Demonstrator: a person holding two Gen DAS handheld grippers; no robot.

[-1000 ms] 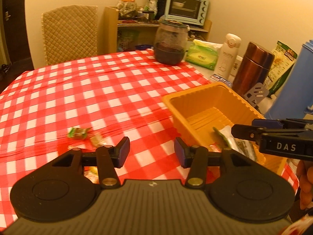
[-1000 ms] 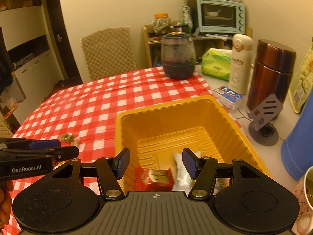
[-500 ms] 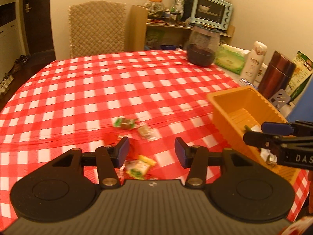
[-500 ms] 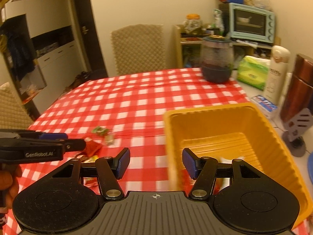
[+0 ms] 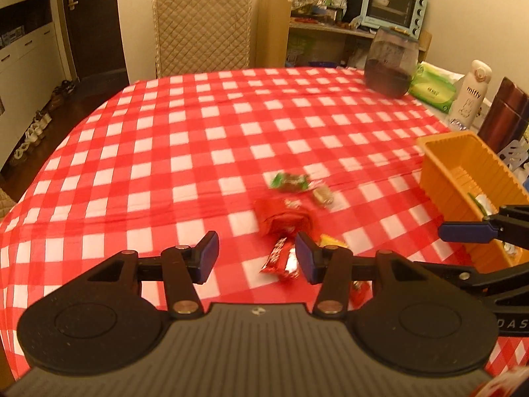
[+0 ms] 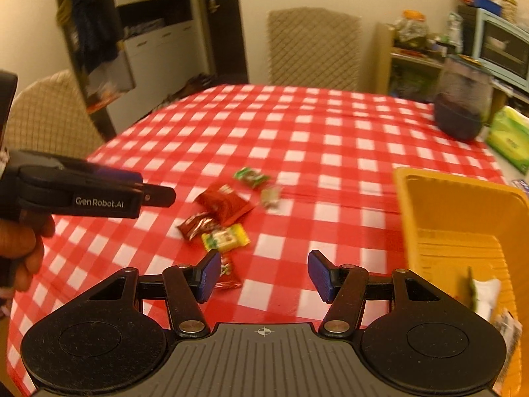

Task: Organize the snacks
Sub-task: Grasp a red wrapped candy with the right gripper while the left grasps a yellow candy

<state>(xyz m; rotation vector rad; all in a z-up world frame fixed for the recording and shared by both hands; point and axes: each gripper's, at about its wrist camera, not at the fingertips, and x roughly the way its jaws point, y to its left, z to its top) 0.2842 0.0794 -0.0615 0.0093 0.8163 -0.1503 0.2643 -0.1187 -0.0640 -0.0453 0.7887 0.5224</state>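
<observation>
- The left tool [image 5: 256,254] hangs low over the counter [image 5: 198,139], which wears a red-and-white checked cloth; its jaws stand partly apart with nothing between the pads.
- Just ahead of its right finger lies a small red wrapped bar [image 5: 280,261], and beyond that a bigger crumpled red packet [image 5: 284,218].
- Farther off sit a green-wrapped candy [image 5: 289,182] and a small tan sweet [image 5: 322,196], close together.
- The right tool [image 6: 263,276] is also part-way open and grips nothing; it points at bare cloth between the snack pile and the bin.
- From the right wrist view, a yellow-green packet [image 6: 226,238] lies near the middle of the pile, touching a dark red wrapper [image 6: 195,225]; another red wrapper [image 6: 228,274] sits just beside the tool's left finger.
- The orange plastic bin [image 6: 410,218] stands to the right of the loose snacks, well apart from them, with a white-and-green packet [image 6: 486,292] inside at its near end.
- At the counter's far edge stand a dark glass jar [image 5: 391,63], a green tissue pack [image 5: 433,91] and a white bottle [image 5: 471,94].
</observation>
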